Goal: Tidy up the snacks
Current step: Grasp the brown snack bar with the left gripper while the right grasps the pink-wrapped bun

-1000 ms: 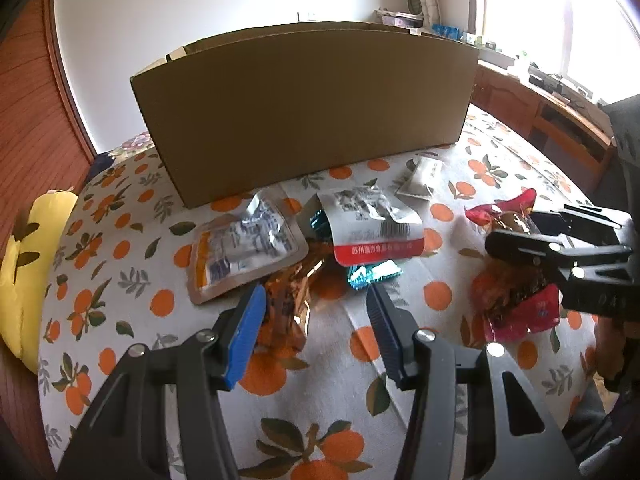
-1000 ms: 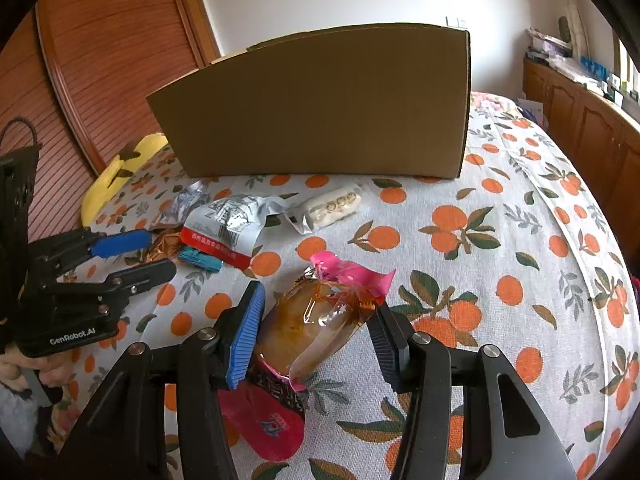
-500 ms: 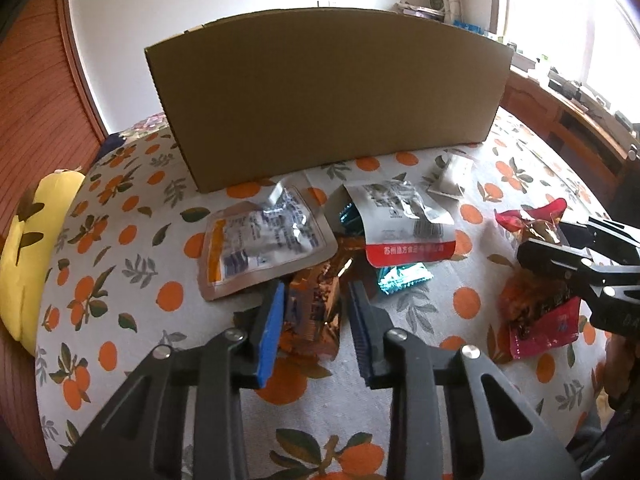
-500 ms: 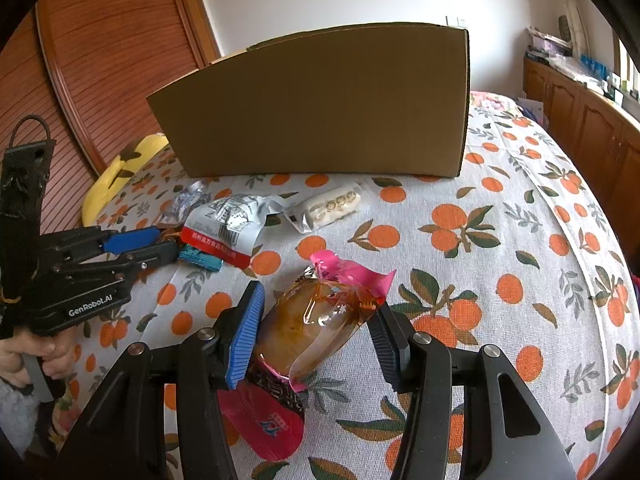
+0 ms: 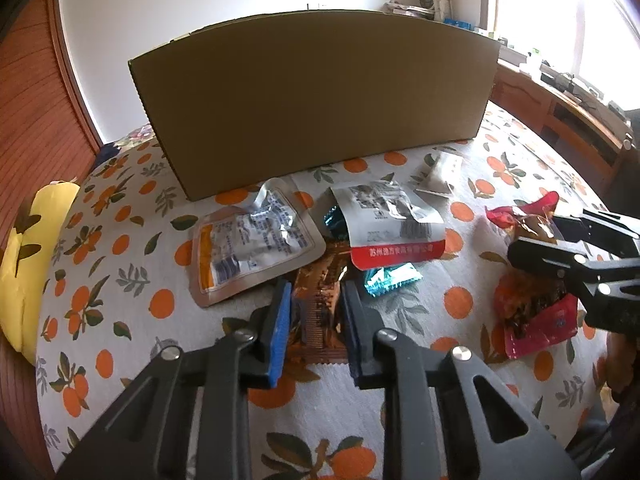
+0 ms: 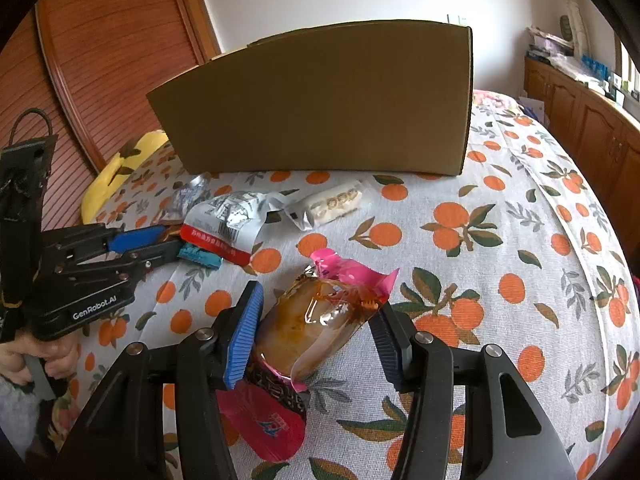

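My left gripper (image 5: 315, 320) is shut on a brown foil snack packet (image 5: 318, 312) lying on the tablecloth. Around it lie a silver pouch with an orange edge (image 5: 250, 244), a white-and-red pouch (image 5: 390, 222) and a teal wrapper (image 5: 390, 278). My right gripper (image 6: 316, 338) is open, its fingers on either side of a pink-and-clear snack bag (image 6: 316, 320), which also shows in the left wrist view (image 5: 528, 280). A large cardboard box (image 5: 316, 96) stands behind the snacks.
A small white pouch of round sweets (image 6: 334, 204) lies near the box. A yellow cushion (image 5: 28, 256) sits at the table's left edge. The orange-print tablecloth (image 6: 500, 240) covers the round table. Wooden cabinets (image 6: 580, 104) stand at the right.
My left gripper moved forward and closed on the brown packet. The right gripper has stayed open around the pink bag.
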A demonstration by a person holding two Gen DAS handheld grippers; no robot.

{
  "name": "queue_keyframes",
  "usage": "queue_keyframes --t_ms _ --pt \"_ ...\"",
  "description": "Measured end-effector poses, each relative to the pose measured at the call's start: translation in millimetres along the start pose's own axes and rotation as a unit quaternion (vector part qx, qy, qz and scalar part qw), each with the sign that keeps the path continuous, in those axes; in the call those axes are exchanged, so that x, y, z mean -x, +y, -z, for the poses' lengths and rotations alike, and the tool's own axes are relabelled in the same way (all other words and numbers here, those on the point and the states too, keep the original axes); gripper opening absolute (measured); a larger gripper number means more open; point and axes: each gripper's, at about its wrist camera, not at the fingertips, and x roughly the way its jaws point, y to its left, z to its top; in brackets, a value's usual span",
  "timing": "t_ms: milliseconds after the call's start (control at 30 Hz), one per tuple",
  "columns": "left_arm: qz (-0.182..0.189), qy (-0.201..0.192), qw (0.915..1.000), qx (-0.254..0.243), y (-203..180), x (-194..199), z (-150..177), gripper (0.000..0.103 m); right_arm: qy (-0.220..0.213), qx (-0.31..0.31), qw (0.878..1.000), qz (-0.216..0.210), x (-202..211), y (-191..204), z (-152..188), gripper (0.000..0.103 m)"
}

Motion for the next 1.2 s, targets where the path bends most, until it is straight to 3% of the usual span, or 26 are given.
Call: queue_keyframes --t_ms 833,1033,1200 --pt "0.03 -0.037 0.9985 0.027 -11.3 47.0 27.0 0.021 0.004 0.007 1.0 -0.005 0.9 1.2 2.5 0.052" --pt "0.045 -0.044 0.9976 0.027 -16.2 55.6 28.5 0.021 0.028 0.003 0.998 -0.047 0.9 -0.3 -0.9 0.051" --pt "0.051 -0.061 0.9966 0.023 -21.7 66.9 30.6 0.021 0.033 0.01 0.998 -0.044 7.1 2.0 0.5 0.05"
